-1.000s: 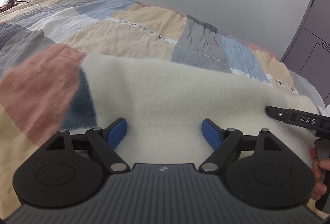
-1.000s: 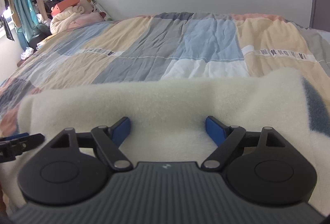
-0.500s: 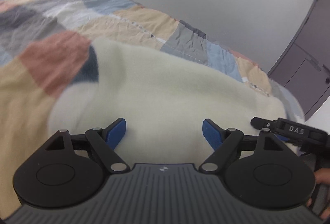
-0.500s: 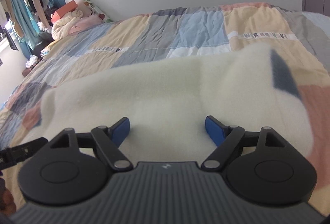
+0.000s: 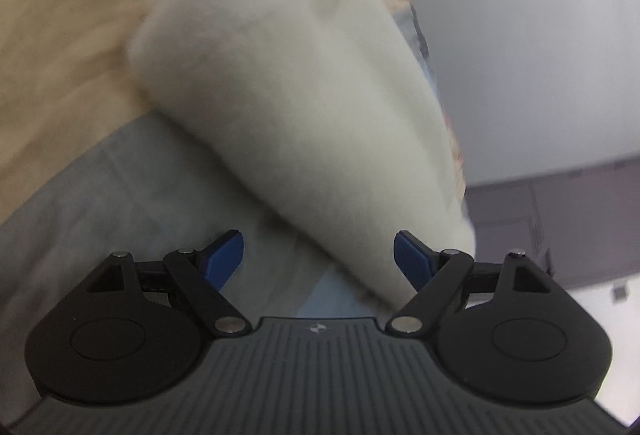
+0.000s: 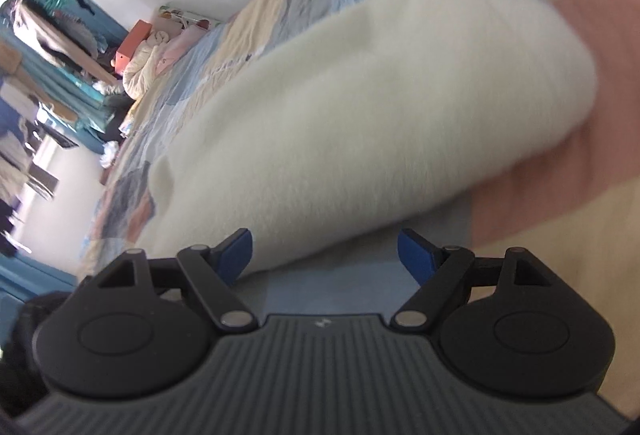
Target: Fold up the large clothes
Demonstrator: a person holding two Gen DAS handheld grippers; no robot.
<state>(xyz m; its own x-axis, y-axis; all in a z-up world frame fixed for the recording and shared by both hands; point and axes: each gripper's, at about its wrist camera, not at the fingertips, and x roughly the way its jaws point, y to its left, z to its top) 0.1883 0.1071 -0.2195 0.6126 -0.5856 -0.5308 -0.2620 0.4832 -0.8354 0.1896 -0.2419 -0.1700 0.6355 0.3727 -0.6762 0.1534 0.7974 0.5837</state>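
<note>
Both views have rolled; fleece garment [image 5: 304, 107] lies, apparently folded, on patchwork quilt [image 6: 568, 35].

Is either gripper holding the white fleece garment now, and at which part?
Nothing is held. The left gripper and the right gripper are both open; the white fleece garment lies on the bed.

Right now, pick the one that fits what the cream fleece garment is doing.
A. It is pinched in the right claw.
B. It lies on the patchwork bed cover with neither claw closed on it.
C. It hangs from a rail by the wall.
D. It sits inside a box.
B: the cream fleece garment lies on the patchwork bed cover, and the left claw and right claw both stand open.
</note>
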